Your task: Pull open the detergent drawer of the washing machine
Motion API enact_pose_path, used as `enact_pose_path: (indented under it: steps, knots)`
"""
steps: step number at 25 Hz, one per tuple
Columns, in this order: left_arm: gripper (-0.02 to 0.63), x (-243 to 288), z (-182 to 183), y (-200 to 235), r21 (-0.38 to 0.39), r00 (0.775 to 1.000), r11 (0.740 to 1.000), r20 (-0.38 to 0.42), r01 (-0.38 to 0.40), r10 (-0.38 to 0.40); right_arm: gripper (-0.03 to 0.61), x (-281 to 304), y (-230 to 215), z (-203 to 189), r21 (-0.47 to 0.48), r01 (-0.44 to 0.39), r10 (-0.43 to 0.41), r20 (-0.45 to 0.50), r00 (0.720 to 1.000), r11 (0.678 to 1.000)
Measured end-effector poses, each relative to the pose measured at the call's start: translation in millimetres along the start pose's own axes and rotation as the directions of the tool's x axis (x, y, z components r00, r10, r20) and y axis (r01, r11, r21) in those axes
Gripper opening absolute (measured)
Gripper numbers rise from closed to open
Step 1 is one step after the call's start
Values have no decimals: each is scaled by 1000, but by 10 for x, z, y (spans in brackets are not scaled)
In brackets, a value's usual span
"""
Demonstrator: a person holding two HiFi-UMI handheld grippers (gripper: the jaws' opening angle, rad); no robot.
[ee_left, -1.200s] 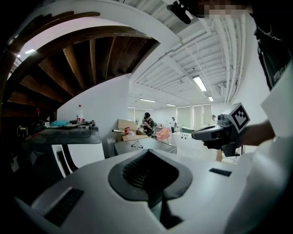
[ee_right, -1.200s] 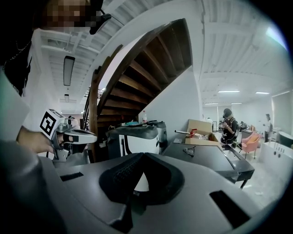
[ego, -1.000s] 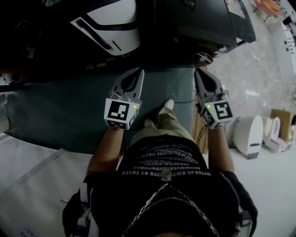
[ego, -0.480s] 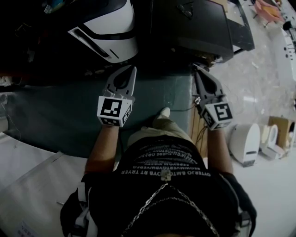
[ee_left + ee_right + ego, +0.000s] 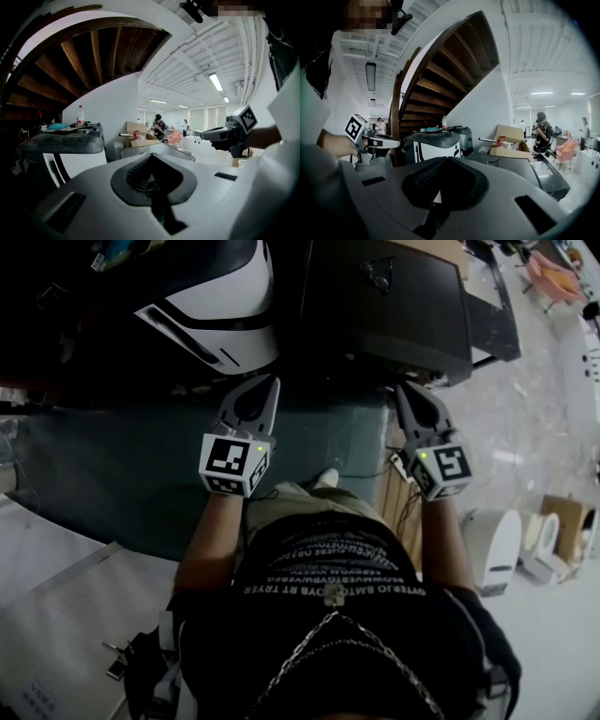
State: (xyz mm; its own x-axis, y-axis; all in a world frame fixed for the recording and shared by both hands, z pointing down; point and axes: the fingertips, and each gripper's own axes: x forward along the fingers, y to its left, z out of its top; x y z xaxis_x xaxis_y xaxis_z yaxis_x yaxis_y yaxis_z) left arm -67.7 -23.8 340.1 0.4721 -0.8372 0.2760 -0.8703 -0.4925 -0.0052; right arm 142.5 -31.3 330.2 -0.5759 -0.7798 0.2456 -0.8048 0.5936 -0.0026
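The washing machine (image 5: 220, 320) stands ahead of the left hand-held gripper (image 5: 266, 382), with another unit (image 5: 384, 306) just right of it, ahead of the right hand-held gripper (image 5: 403, 390).

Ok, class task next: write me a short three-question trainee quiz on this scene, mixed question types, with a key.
1. True or false: the left gripper has its jaws wide open.
2. In the head view, on which side of the white machine is the black appliance? A left; B right; C on top of it.
3. Short answer: what does the right gripper hold?
Key: 1 false, they are shut; 2 B; 3 nothing.
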Motion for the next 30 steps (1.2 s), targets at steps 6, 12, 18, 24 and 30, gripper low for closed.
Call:
enact_pose_path:
  steps: [6,12,18,24,30]
  knots:
    - [5,74,-273,85,-32,998,999,-60,-36,34,3,213,-25,-117,36,-44,46,-34,998,998]
    - [5,237,-447,251,-47,995,998,-96,-38,33,3,457,-188,-452,80,-25,32,-79,996,997]
    - [5,574,-580,483,-44,991,999,-131,-12,6,3,720,-303,-705,102,5,7,-120,993,995]
    - [5,983,-643,640,-41,988,999,-152,25,-31,3,1047,-442,-867,124,18,1,-156,988,992]
    - [5,1330,-940,738,-57,978,997,-199,49,-60,3,1341,-521,-1086,121,9,16,-209,978,993]
